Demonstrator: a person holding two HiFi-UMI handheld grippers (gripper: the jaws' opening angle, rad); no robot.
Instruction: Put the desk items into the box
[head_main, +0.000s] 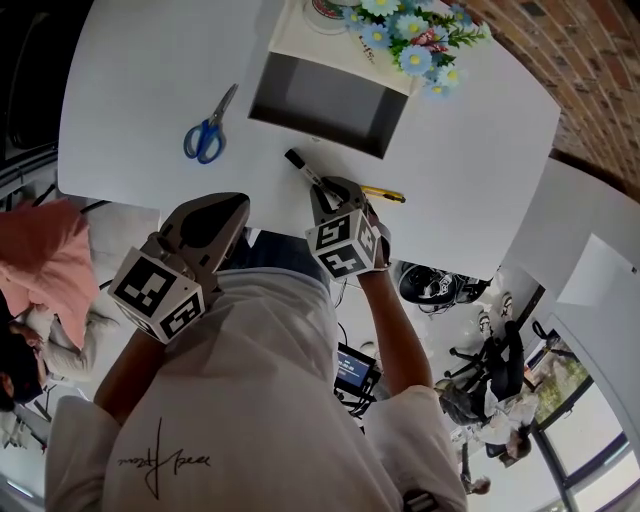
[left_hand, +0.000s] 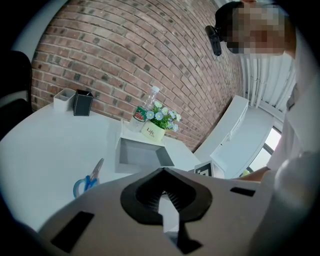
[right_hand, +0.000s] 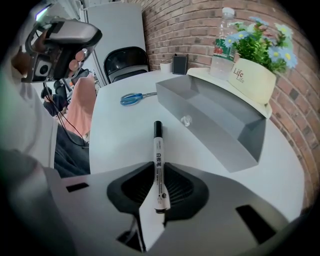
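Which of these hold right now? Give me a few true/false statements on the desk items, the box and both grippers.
1. The scissors are already in the box. False: they lie on the table, off to the box's left.
2. A marker sits between the jaws of the right gripper. True.
3. The left gripper holds the scissors. False: its jaws are shut with nothing between them.
4. No desk item shows inside the box. True.
5. The flower pot stands at the table's near edge. False: it sits behind the box, beside a water bottle.
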